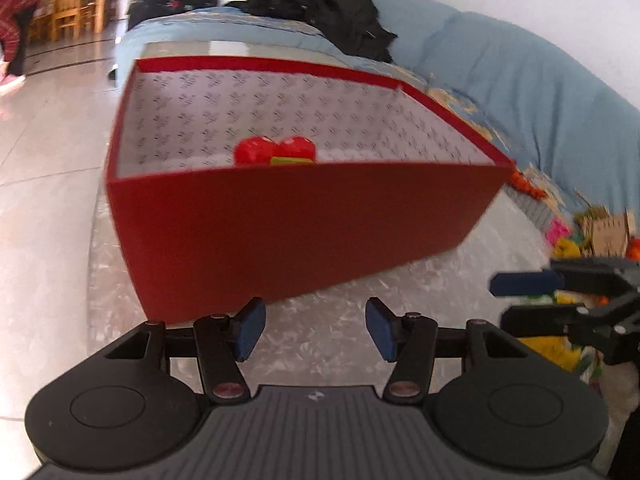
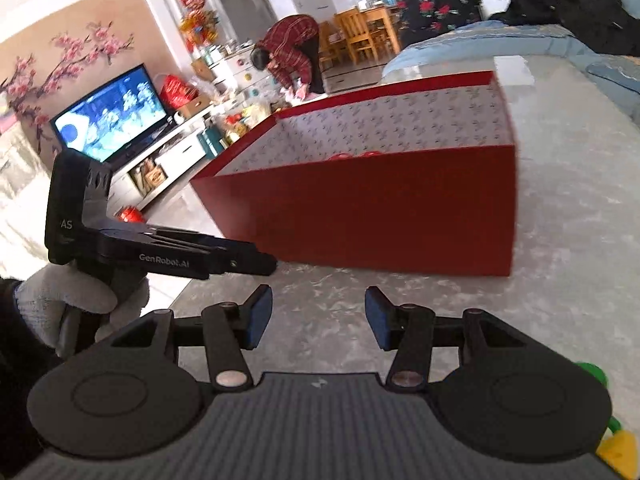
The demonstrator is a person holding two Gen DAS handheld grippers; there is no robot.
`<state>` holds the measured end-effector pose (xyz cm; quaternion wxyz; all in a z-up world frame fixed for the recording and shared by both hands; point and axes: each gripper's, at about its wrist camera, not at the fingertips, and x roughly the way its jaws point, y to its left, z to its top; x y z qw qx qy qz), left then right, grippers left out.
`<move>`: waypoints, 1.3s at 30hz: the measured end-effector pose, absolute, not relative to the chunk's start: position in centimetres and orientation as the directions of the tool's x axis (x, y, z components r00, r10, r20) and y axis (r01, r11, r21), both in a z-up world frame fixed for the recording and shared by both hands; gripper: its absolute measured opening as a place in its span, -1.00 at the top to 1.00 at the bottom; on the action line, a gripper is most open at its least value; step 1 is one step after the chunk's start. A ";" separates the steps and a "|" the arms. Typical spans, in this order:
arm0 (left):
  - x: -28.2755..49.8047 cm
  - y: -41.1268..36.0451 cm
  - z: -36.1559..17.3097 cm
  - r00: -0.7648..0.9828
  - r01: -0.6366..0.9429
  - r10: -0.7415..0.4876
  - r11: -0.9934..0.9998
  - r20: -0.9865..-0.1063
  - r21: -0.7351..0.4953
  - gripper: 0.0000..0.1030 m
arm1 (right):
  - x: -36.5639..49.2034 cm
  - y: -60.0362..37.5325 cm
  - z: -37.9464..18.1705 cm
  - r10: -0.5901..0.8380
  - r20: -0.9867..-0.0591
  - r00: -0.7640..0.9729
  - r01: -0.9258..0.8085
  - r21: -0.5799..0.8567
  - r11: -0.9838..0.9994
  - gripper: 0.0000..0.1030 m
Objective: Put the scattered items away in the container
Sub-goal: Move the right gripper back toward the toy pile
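Observation:
A large red box (image 1: 288,224) with a patterned white lining stands on the grey marbled table (image 1: 328,336). Red and green toys (image 1: 274,151) lie inside it near the front wall. My left gripper (image 1: 315,330) is open and empty, just in front of the box. My right gripper (image 2: 318,318) is open and empty, also before the box (image 2: 380,208). The right gripper's blue-padded fingers (image 1: 524,283) show at the right in the left wrist view. Several scattered colourful toys (image 1: 568,248) lie at the table's right side.
A blue sofa (image 1: 520,72) with black clothing (image 1: 328,12) runs behind the table. A yellow and green toy (image 2: 618,450) lies at the bottom right in the right wrist view. A person (image 2: 290,54) bends over near the TV (image 2: 110,116) across the room.

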<state>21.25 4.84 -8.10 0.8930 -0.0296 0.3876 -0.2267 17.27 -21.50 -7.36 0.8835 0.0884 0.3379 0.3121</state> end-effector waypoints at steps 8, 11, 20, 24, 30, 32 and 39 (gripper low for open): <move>21.0 4.8 -9.7 0.558 0.423 -0.441 0.880 -0.703 -0.216 -0.13 | 18.9 -19.5 -8.0 0.620 -0.577 0.532 -0.505 0.371 0.779 0.02; 20.8 4.4 -9.8 0.561 0.451 -0.447 0.871 -0.697 -0.195 -0.13 | 19.6 -19.6 -8.4 0.611 -0.590 0.527 -0.499 0.368 0.785 0.01; 20.1 3.6 -9.7 0.566 0.462 -0.441 0.869 -0.696 -0.175 -0.13 | 19.7 -19.9 -9.0 0.594 -0.621 0.511 -0.474 0.373 0.798 -0.01; 18.4 3.2 -8.7 0.604 0.460 -0.418 0.878 -0.679 -0.131 -0.13 | 17.4 -20.0 -8.2 0.572 -0.623 0.534 -0.487 0.326 0.810 -0.01; 15.0 4.0 -6.6 0.644 0.402 -0.385 0.906 -0.661 -0.136 -0.13 | 12.8 -20.4 -6.1 0.517 -0.613 0.597 -0.501 0.218 0.837 -0.01; 13.4 3.9 -6.0 0.664 0.403 -0.368 0.909 -0.651 -0.103 -0.14 | 11.3 -20.6 -5.4 0.499 -0.607 0.618 -0.503 0.181 0.845 -0.01; 8.2 2.8 -4.4 0.641 0.472 -0.452 0.869 -0.620 -0.146 -0.22 | 5.1 -20.3 -2.8 0.444 -0.552 0.706 -0.505 0.048 0.862 -0.20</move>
